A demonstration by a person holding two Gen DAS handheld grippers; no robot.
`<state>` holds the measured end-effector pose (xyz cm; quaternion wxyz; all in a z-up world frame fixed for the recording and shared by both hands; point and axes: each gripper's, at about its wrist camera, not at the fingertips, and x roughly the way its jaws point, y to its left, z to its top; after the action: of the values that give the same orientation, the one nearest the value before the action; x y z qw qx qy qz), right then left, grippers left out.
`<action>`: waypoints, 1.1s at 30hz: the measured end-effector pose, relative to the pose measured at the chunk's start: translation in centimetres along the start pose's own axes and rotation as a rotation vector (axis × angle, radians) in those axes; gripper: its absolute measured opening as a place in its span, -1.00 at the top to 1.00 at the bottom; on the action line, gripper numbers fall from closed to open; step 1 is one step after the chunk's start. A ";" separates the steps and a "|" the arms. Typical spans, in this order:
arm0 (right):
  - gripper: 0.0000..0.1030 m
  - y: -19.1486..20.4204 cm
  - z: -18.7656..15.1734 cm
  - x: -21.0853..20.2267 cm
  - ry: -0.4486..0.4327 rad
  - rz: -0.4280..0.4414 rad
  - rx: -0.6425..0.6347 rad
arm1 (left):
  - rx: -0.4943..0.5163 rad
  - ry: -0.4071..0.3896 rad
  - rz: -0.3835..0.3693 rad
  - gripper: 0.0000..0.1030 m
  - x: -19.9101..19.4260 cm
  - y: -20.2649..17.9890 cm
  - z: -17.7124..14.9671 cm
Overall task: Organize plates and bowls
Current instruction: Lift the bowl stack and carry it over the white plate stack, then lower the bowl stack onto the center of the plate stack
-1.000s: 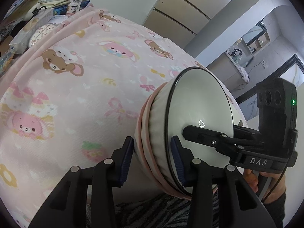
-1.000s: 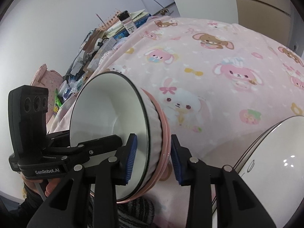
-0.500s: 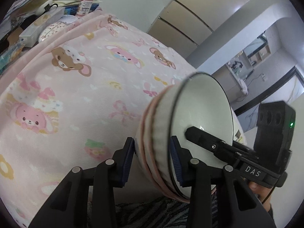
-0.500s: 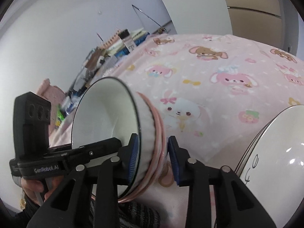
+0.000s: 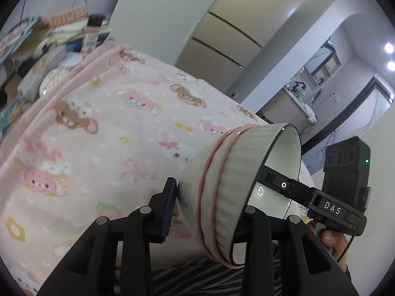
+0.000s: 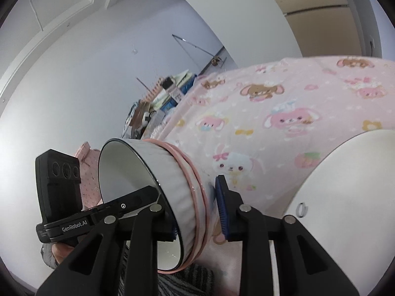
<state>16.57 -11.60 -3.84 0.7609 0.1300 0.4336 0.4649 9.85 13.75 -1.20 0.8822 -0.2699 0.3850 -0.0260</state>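
Note:
A stack of white ribbed bowls with pink rims (image 5: pixel 222 187) is held tilted on its side above the pink cartoon cloth. My left gripper (image 5: pixel 209 209) is shut on its wall, one finger outside, the other inside the rim. My right gripper (image 6: pixel 197 212) is shut on the same stack (image 6: pixel 172 185) from the opposite side. Each gripper shows in the other's view: the right one (image 5: pixel 321 204) and the left one (image 6: pixel 93 219). A large white plate (image 6: pixel 350 185) lies at the right of the right wrist view.
The pink cartoon cloth (image 5: pixel 111 135) covers the table. Clutter of books, a bottle (image 5: pixel 91 37) and boxes sits at the far edge by the wall. A striped dark fabric (image 5: pixel 197 276) lies below the grippers.
Both grippers have lifted and tilted the bowl stack upward; the cameras now look higher, showing more wall and ceiling. The grip on the stack is unchanged.

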 end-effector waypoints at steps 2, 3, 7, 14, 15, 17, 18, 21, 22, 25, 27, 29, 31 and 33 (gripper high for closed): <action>0.52 -0.4 0.1 -1.0 -0.018 0.005 0.024 | 0.029 -0.010 0.004 0.31 -0.1 -1.5 0.2; 0.52 -0.7 0.2 -1.6 -0.029 0.009 0.035 | 0.035 -0.011 0.000 0.31 -0.2 -1.9 0.2; 0.52 -1.5 0.3 -4.6 -0.064 -0.016 0.051 | 0.077 0.006 -0.030 0.31 0.2 -5.2 0.1; 0.51 -3.7 0.1 -11.0 -0.108 -0.107 0.102 | 0.140 0.055 -0.109 0.31 2.1 -11.2 -0.5; 0.51 -4.0 0.1 -11.8 -0.116 -0.115 0.111 | 0.149 0.060 -0.117 0.31 2.3 -12.1 -0.7; 0.51 -4.8 -0.1 -13.2 -0.130 -0.130 0.123 | 0.168 0.068 -0.127 0.31 2.8 -14.0 -1.2; 0.51 -5.3 -0.2 -13.9 -0.141 -0.131 0.140 | 0.173 0.068 -0.128 0.31 3.0 -14.7 -1.4; 0.51 -6.8 -0.8 -15.6 -0.167 -0.131 0.175 | 0.209 0.071 -0.118 0.31 3.6 -16.9 -1.9; 0.50 -7.4 -1.1 -16.1 -0.177 -0.126 0.194 | 0.219 0.079 -0.118 0.31 3.9 -17.6 -2.2; 0.50 -9.0 -1.9 -17.1 -0.188 -0.123 0.239 | 0.240 0.108 -0.118 0.31 4.9 -18.7 -2.7; 0.50 -9.7 -2.3 -17.3 -0.187 -0.127 0.253 | 0.241 0.127 -0.117 0.31 5.6 -19.1 -3.0; 0.49 -10.2 -2.6 -17.1 -0.179 -0.128 0.265 | 0.243 0.143 -0.108 0.31 6.3 -19.2 -3.5; 0.47 -10.7 -2.8 -16.7 -0.167 -0.121 0.274 | 0.263 0.148 -0.089 0.31 6.5 -19.5 -3.8; 0.45 -11.2 -3.0 -16.5 -0.159 -0.099 0.292 | 0.268 0.154 -0.076 0.33 6.8 -19.3 -4.0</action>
<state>17.75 -31.73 -3.47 0.7878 0.2538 0.4408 0.3473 14.97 -6.25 1.60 0.8765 -0.1616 0.4340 -0.1311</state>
